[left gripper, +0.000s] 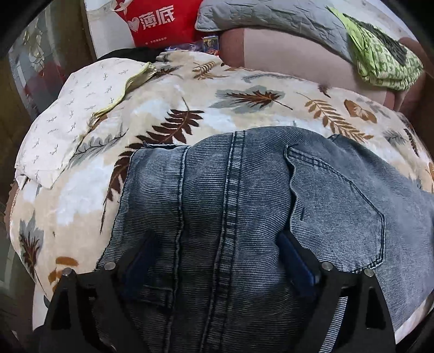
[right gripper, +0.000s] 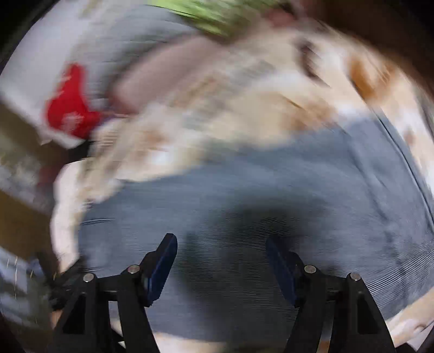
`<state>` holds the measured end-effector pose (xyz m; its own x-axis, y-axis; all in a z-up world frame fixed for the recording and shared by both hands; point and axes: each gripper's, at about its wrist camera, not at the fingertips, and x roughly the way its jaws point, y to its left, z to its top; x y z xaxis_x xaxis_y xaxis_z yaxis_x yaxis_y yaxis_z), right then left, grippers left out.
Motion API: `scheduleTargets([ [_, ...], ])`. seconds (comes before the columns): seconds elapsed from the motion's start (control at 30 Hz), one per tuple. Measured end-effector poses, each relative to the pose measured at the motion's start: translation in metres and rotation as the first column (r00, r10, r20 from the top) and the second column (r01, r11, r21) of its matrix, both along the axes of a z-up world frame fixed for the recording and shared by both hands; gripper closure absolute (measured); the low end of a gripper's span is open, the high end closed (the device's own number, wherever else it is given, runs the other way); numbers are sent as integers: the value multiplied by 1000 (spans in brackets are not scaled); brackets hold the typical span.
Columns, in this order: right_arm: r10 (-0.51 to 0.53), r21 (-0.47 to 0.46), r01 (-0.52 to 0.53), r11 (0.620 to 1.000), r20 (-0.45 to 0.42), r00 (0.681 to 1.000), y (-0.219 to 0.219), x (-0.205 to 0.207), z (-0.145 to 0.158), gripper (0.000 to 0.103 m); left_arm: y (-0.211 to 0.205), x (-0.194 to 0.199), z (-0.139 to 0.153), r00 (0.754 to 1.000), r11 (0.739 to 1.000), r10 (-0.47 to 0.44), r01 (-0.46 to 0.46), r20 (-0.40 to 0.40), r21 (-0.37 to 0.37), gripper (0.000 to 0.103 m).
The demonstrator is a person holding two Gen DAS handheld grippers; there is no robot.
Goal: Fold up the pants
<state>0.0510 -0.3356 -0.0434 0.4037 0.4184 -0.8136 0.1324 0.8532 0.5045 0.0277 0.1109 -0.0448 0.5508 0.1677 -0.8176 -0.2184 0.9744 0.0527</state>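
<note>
Left wrist view: the left gripper (left gripper: 217, 260) hangs with jaws spread wide over the blue denim pants (left gripper: 244, 190), which fill the lower centre and lie on a leaf-print blanket (left gripper: 190, 89); nothing is grasped. A red bag (left gripper: 162, 21) sits at upper left.

Right wrist view, motion-blurred: the right gripper (right gripper: 221, 260) is released, jaws apart above the pants (right gripper: 244, 190) at lower centre.

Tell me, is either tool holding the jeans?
No. The left tool and right tool are both open above the jeans, gripping nothing.
</note>
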Motion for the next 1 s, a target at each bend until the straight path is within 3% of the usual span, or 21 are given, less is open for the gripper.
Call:
scheduleTargets([
  [0.03, -31, 103, 28, 994, 31, 999, -15, -1, -4, 35, 0, -1, 2, 1000, 1000, 5, -5, -3, 1, 12],
  [0.07, -55, 146, 48, 988, 43, 998, -22, -3, -2, 35, -1, -1, 5, 1000, 1000, 7, -7, -5, 0, 13],
  [0.13, -98, 182, 82, 980, 80, 992, -33, -10, 16, 35, -2, -7, 14, 1000, 1000, 13, -13, 15, -4, 13],
  [0.2, -123, 247, 76, 966, 179, 976, -42, -27, 39, 34, -6, -16, 20, 999, 1000, 9, -8, 43, -12, 13],
  [0.27, -151, 249, 96, 964, 211, 966, -50, -45, 51, 34, -9, -22, 25, 999, 1000, -2, 3, 50, -29, 13],
  [0.37, -235, 220, 190, 957, 200, 951, -67, -63, 43, 34, -9, -22, 21, 999, 1000, 11, -11, 35, -8, 13],
  [0.43, -346, 210, 316, 925, 123, 930, -94, -70, 19, 34, -3, -15, 4, 999, 999, 30, -30, -32, -23, 11],
  [0.47, -377, 224, 354, 908, 65, 924, -105, -69, 4, 34, -1, -15, 2, 999, 998, 37, -39, -30, -41, 10],
  [0.53, -420, 325, 380, 866, 59, 906, -113, -71, -1, 34, 4, -16, 3, 998, 996, 56, -57, -17, -66, 10],
  [0.63, -375, 263, 338, 904, 106, 921, -102, -71, 13, 34, 3, -16, 4, 999, 997, 51, -52, -19, -59, 10],
  [0.7, -358, 273, 312, 910, 140, 923, -96, -75, 21, 34, 4, -17, 4, 999, 997, 46, -46, -15, -62, 10],
  [0.8, -360, 237, 310, 921, 212, 909, -92, -78, 32, 32, 6, -18, 3, 999, 996, 39, -40, -11, -74, 10],
  [0.9, -375, 188, 352, 917, 104, 921, -99, -67, 9, 26, 5, -17, 2, 999, 997, 33, -33, -2, -73, 10],
  [1.0, -365, 156, 344, 926, 138, 921, -97, -62, 14, 26, 6, -18, 2, 1000, 996, 29, -28, 7, -83, 9],
])
